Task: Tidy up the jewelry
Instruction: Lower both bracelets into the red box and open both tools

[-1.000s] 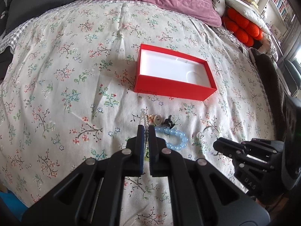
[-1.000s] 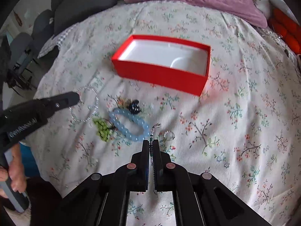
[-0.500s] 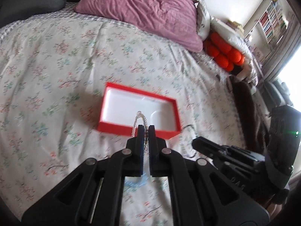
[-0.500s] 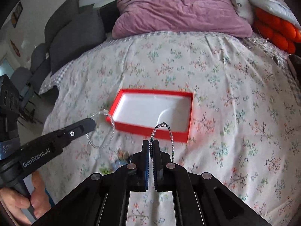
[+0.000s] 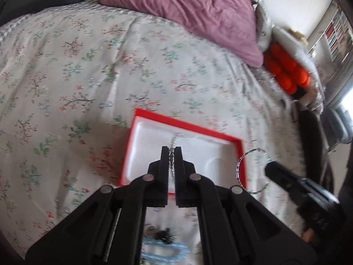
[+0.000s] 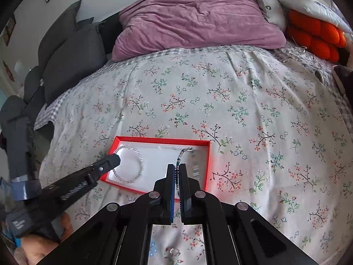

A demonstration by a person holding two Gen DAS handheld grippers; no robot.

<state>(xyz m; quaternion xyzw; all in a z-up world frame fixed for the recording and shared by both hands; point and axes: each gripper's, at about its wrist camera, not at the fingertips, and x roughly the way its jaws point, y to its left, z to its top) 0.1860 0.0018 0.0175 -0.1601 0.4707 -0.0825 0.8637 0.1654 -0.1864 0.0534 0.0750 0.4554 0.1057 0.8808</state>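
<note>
A red box (image 5: 141,137) with a white inside lies on the floral bedspread; it also shows in the right wrist view (image 6: 163,141). My left gripper (image 5: 171,151) is shut on a clear bead bracelet (image 5: 174,139) and holds it over the box; in the right wrist view this bracelet (image 6: 141,165) hangs above the box's left half. My right gripper (image 6: 176,168) is shut on a dark bead bracelet (image 6: 181,154), held over the box's right part; in the left wrist view that bracelet (image 5: 239,165) hangs at the box's right rim.
A light blue bead bracelet (image 5: 163,251) and a small dark piece (image 5: 164,236) lie on the bedspread near me. A ring (image 6: 174,252) lies there too. A purple pillow (image 6: 198,15) and an orange cushion (image 6: 315,35) sit at the far end.
Both grippers lifted their bracelets off the bedspread and carried them forward to above the red box. The remaining jewelry stayed on the bedspread behind.
</note>
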